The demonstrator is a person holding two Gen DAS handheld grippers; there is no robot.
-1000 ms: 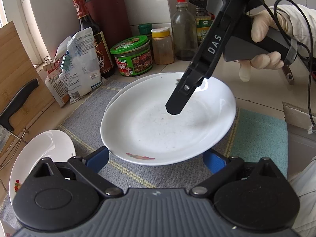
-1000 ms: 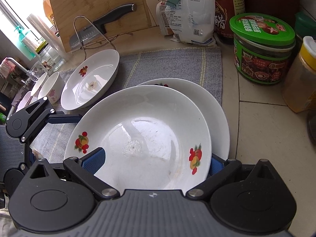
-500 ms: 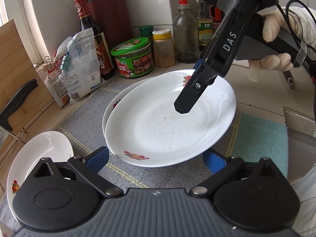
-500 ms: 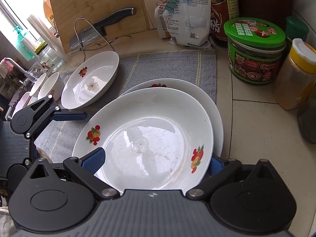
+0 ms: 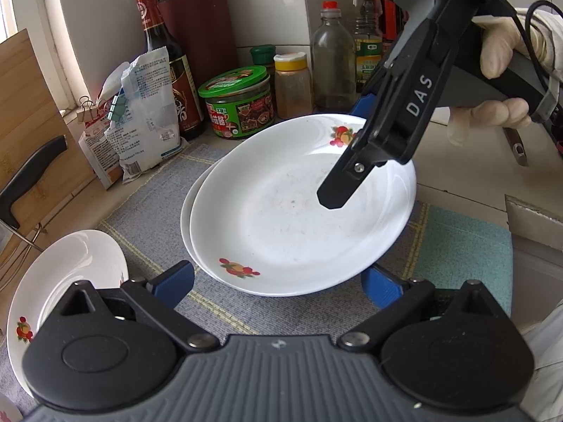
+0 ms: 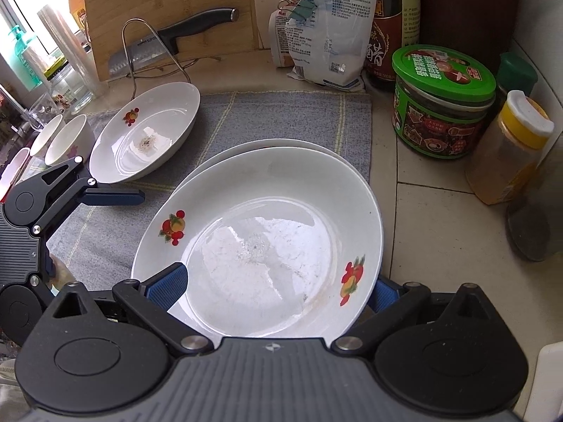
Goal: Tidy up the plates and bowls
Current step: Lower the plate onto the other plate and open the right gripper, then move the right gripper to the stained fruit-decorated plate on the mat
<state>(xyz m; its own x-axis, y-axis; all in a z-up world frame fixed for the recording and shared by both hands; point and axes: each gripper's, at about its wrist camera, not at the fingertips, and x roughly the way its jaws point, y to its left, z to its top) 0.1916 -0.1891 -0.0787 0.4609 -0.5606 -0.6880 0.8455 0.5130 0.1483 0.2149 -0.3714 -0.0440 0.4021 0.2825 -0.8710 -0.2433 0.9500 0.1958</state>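
A white deep plate with fruit prints (image 5: 281,218) (image 6: 260,232) sits almost squarely over a second matching plate (image 5: 185,211) (image 6: 267,143) on the grey mat. My right gripper (image 5: 346,151) (image 6: 274,286) is shut on the top plate at its rim, one finger inside the dish and the blue pad of the other under the edge. My left gripper (image 5: 276,283) stands open just in front of the stack, touching nothing. A third plate (image 5: 70,267) (image 6: 147,133) lies to the left, with two small bowls (image 6: 70,137) beyond it.
Behind the stack stand a green-lidded jar (image 5: 239,102), a yellow-capped jar (image 5: 292,84), a dark sauce bottle (image 5: 169,70) and clipped bags (image 5: 140,112). A knife (image 6: 176,38) leans on a wooden board (image 6: 169,7). A gloved hand (image 5: 499,70) holds the right gripper. A teal cloth (image 5: 464,246) lies right.
The right gripper has carried the top plate back and down, from hanging offset in front of the lower plate to lying nearly aligned over it. The left gripper stayed open.
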